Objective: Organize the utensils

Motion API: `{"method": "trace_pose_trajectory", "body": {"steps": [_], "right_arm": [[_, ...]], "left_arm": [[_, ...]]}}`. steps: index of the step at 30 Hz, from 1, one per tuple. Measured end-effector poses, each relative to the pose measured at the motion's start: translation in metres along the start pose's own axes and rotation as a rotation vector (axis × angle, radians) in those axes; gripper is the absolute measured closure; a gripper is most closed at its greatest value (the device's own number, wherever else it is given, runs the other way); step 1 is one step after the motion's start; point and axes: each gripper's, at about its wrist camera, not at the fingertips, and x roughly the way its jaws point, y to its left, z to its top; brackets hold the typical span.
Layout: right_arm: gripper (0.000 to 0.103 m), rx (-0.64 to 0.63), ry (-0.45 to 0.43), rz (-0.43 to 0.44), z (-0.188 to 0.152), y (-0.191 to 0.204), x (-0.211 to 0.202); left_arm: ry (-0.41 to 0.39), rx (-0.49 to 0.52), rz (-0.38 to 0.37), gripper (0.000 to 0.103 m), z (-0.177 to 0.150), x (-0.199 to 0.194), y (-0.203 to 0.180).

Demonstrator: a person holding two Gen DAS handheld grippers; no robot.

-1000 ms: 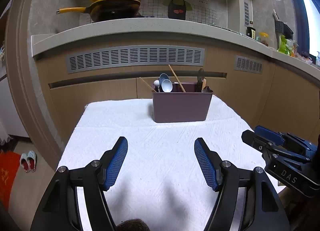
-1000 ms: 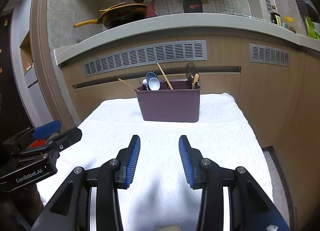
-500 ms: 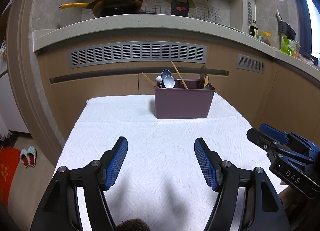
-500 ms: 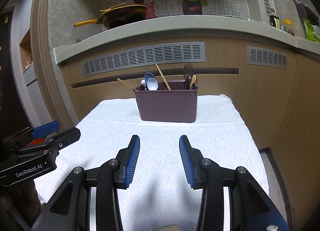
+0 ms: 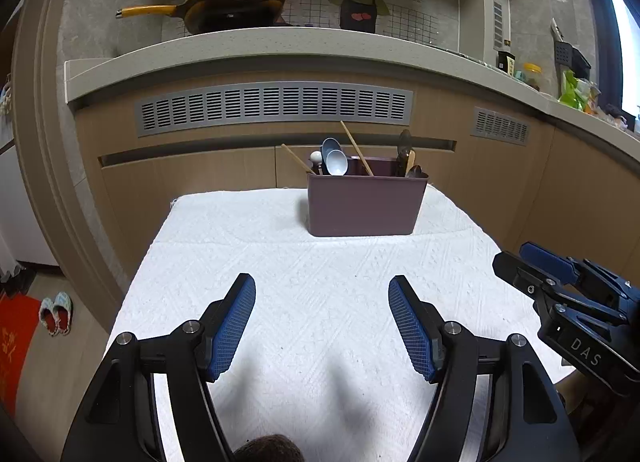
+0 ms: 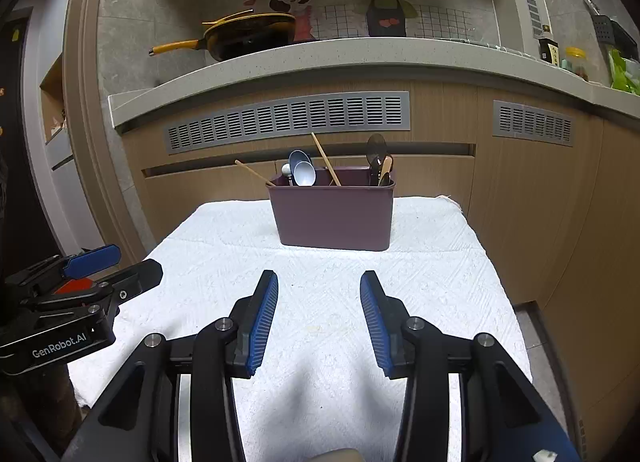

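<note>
My left tool [image 5: 322, 314] sits at six o'clock in its own view with the two blue-padded fingers spread wide, nothing between them and nothing touching them. My right tool [image 6: 319, 312] is also parted, though more narrowly than the left, and it too is empty. Each shows up in the other's camera: the right one at four o'clock in the left view [image 5: 568, 302], the left one at eight o'clock in the right view [image 6: 80, 294].

Under both lies the counter, covered by a white textured cloth [image 5: 320, 282] that runs from my fingers out toward twelve o'clock. Behind it stands a tan wooden cabinet front [image 6: 440, 118] with grey slotted vent grilles [image 5: 274, 107], topped by a pale speckled stone ledge [image 6: 360, 56]. On that ledge at eleven o'clock rests a black frying pan with a yellow handle [image 5: 224, 12], in front of a tiled wall with cartoon figures.

At twelve o'clock on the cloth, well apart from both tools, stands the mauve rectangular plastic utensil bin [image 5: 366, 204]. In its left part stand two pale blue spoons [image 5: 334, 158] with bowls up, a small white-headed piece just beside them, and two wooden chopsticks [image 6: 326, 160] leaning left. In its right part stand dark and wooden-handled utensils [image 6: 380, 160].

On the floor at eight o'clock in the left view lie a red mat and a pair of slippers [image 5: 56, 312].
</note>
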Motion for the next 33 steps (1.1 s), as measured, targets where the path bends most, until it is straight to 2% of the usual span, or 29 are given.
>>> {"method": "trace_pose_trajectory", "body": {"steps": [33], "right_arm": [[0.059, -0.032, -0.017, -0.028, 0.0043, 0.0064, -0.0073]], "left_arm": [[0.002, -0.01, 0.01, 0.034, -0.0038, 0.0025, 0.0041]]}}
